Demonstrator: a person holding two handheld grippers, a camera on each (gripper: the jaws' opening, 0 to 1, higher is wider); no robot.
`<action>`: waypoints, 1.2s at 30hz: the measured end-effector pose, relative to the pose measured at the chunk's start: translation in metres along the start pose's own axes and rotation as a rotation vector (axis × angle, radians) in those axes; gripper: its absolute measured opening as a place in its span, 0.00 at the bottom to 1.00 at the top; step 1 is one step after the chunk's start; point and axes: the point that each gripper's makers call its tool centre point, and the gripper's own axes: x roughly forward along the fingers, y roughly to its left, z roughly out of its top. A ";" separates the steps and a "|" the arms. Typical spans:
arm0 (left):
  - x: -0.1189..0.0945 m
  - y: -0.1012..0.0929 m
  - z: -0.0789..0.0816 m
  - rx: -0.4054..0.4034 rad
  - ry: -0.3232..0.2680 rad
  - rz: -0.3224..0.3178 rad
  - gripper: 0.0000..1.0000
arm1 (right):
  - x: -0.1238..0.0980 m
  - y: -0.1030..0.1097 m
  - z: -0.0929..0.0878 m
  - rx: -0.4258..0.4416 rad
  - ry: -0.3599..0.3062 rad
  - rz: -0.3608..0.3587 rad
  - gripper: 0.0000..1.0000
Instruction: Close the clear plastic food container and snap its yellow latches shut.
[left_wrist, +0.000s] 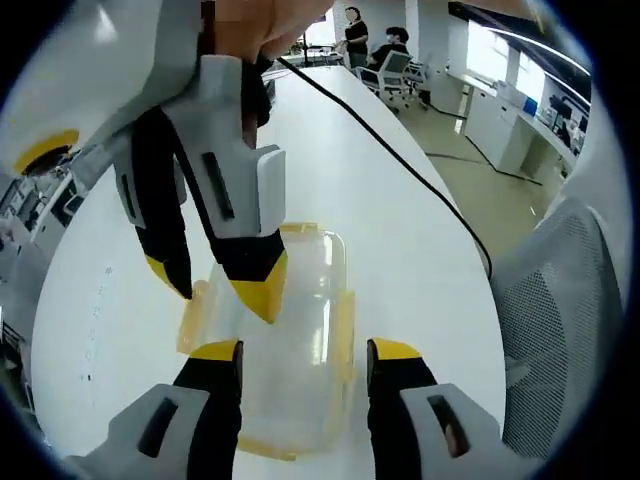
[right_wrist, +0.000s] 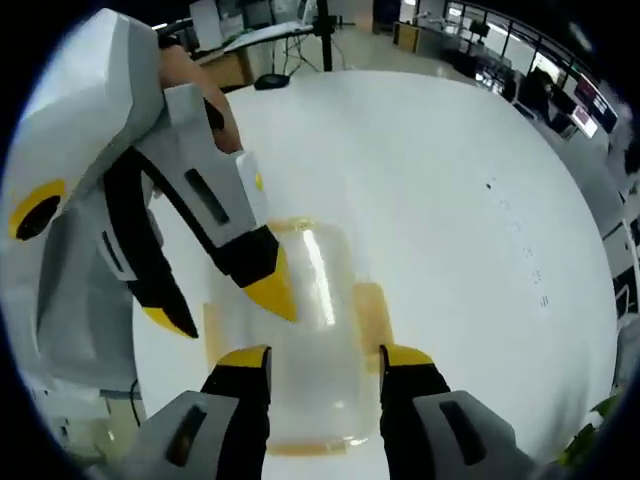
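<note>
A clear plastic food container (left_wrist: 285, 340) rests on a white bench (left_wrist: 400, 220), its lid already lying flat on top, as two hand-held claws hover over it from opposite ends. The left claw (left_wrist: 305, 352) stands wide, jaws straddling the container and gripping nothing; the right claw (right_wrist: 322, 362) is likewise spread and empty. The yellow latches (left_wrist: 345, 325) along the sides appear to splay outward rather than sit clamped, though the clear plastic makes this hard to confirm. By that reading, closing is largely done and snapping the latches down remains. A black cable (left_wrist: 400, 165) trails across the bench beyond.
</note>
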 end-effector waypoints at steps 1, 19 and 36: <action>0.001 -0.001 0.000 0.006 -0.002 0.007 0.51 | 0.000 0.000 0.002 0.011 -0.013 0.006 0.44; 0.006 0.002 -0.004 0.088 0.048 0.140 0.45 | 0.006 0.005 0.004 -0.062 0.046 0.119 0.42; 0.009 0.004 -0.005 0.081 0.020 0.149 0.40 | 0.008 0.006 0.003 -0.013 0.066 0.173 0.38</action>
